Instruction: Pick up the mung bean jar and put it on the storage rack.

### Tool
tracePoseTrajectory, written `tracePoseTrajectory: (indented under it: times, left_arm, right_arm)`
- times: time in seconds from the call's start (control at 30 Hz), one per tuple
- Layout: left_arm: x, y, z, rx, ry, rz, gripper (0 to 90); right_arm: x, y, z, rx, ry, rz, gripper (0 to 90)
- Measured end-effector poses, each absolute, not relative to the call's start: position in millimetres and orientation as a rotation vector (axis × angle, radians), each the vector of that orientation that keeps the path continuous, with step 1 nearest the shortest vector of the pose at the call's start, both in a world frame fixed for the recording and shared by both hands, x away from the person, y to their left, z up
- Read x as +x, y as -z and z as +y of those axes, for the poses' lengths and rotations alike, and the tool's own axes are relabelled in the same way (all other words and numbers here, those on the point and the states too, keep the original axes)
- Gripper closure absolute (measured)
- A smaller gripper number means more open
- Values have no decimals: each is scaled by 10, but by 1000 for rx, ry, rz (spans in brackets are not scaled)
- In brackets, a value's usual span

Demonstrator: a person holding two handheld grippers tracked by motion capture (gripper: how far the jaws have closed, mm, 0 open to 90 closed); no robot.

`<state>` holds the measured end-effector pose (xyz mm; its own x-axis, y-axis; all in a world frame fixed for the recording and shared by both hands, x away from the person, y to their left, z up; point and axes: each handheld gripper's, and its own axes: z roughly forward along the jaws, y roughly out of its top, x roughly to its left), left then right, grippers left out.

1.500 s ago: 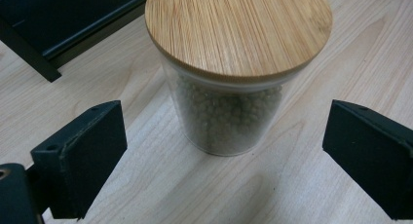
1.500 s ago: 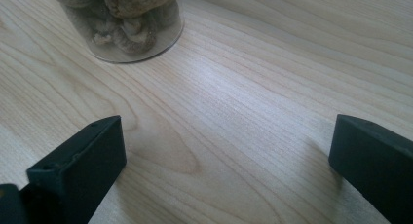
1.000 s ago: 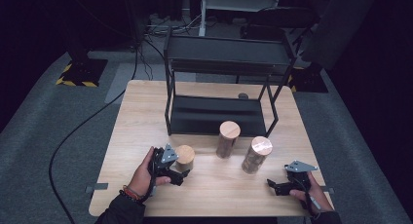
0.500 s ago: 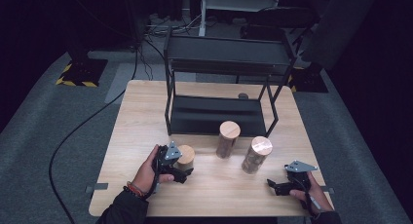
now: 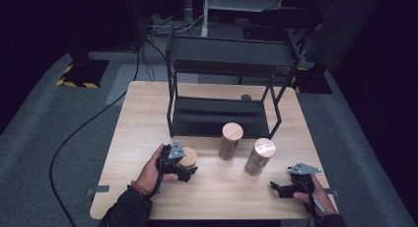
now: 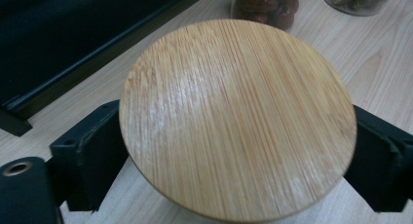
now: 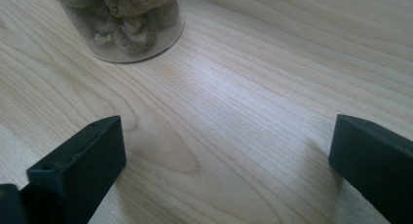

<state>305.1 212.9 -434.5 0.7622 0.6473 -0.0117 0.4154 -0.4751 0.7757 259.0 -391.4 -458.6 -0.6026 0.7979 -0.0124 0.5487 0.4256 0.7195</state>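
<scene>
A short jar with a round bamboo lid (image 5: 188, 157) (image 6: 238, 117) stands near the table's front left. My left gripper (image 5: 190, 165) reaches it from the left, and its jaws have just been closing with the jar between them. Both black pads (image 6: 92, 156) press the jar's sides under the lid. Near the front right corner my right gripper (image 5: 277, 188) (image 7: 229, 151) rests low over bare wood, its jaws wide apart with nothing between them.
Two taller jars with wooden lids stand mid-table, one (image 5: 230, 140) by the shelf's front, the other (image 5: 259, 157) (image 7: 126, 24) right of it, just ahead of my right gripper. A black two-tier metal shelf (image 5: 222, 64) fills the table's (image 5: 143, 118) far half.
The left hand has shifted slightly right onto the short jar, and its jaws have come in against the jar's sides. The right hand and the two tall jars have stayed put.
</scene>
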Motion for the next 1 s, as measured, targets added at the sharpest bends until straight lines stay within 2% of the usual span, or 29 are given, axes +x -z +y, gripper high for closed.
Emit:
tracePoseTrajectory:
  times: [0.43,1.0]
  left_arm:
    - [3139,4362,2169,2137,-336,736,247]
    - [3191,4301,2165,2117,-327,752,252]
  right_arm:
    - [2590,4586,-3914,1153,-982,2332,0]
    - [2590,4586,-3914,1154,-982,2332,0]
